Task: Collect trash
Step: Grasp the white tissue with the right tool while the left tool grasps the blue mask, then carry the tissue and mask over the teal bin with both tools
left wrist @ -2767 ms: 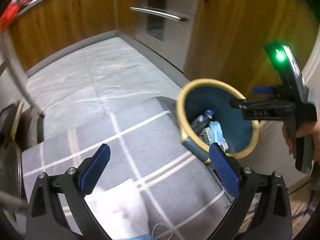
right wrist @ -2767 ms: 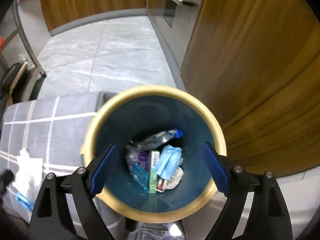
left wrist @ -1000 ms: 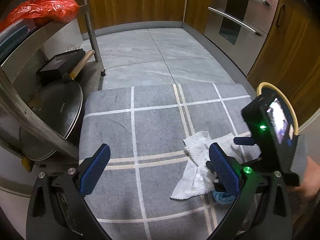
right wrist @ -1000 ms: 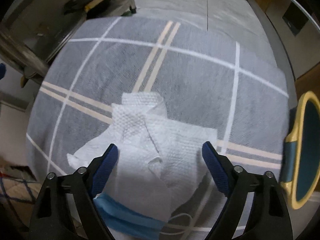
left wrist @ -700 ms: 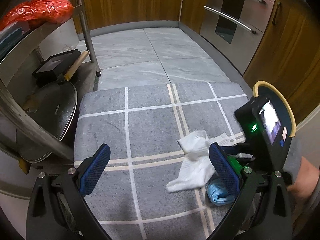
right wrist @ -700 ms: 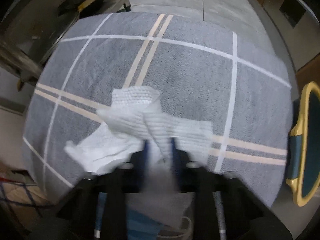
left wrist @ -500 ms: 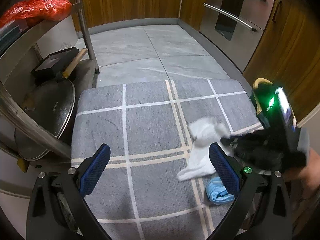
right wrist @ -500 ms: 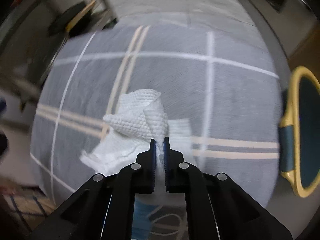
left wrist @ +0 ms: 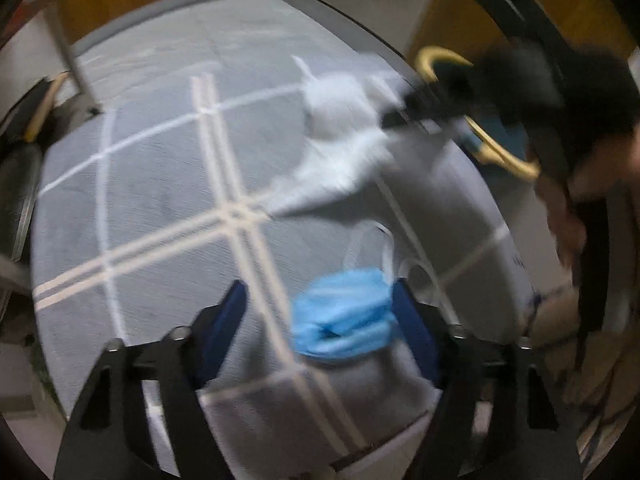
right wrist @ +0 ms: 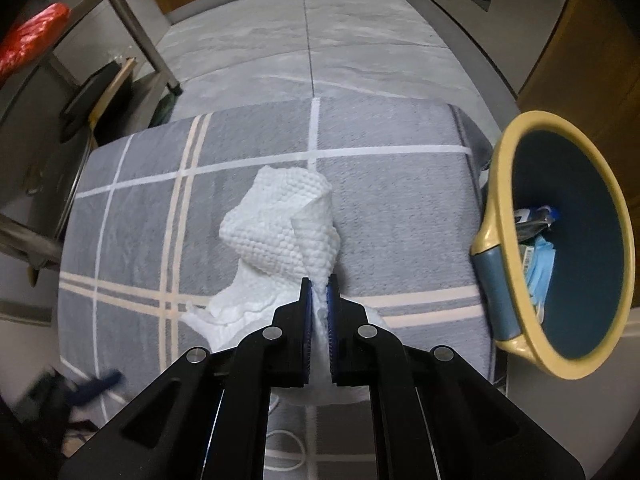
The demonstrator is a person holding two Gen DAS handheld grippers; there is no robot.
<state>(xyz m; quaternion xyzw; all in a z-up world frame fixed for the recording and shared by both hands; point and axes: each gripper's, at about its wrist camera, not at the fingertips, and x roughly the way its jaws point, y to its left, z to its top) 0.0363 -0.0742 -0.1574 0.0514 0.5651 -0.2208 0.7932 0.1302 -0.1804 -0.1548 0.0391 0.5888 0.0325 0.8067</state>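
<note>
My right gripper (right wrist: 316,284) is shut on a white paper towel (right wrist: 286,232) and holds it above the grey checked cushion (right wrist: 400,200). In the blurred left wrist view the towel (left wrist: 340,148) hangs from the right gripper (left wrist: 394,118). A crumpled blue face mask (left wrist: 346,316) lies on the cushion (left wrist: 160,184) between the open fingers of my left gripper (left wrist: 320,320). The trash bin (right wrist: 560,248), yellow-rimmed and dark blue inside, stands right of the cushion with a bottle and other trash in it.
A metal rack (right wrist: 68,92) with a pan and a red bag (right wrist: 28,40) stands left of the cushion. Grey tiled floor (right wrist: 320,40) lies beyond, with wooden cabinets and an oven at the back right. The bin rim (left wrist: 492,152) shows behind the right gripper.
My right gripper has lifted the paper towel off the cushion and swung toward the bin. My left gripper has dropped down around the blue mask.
</note>
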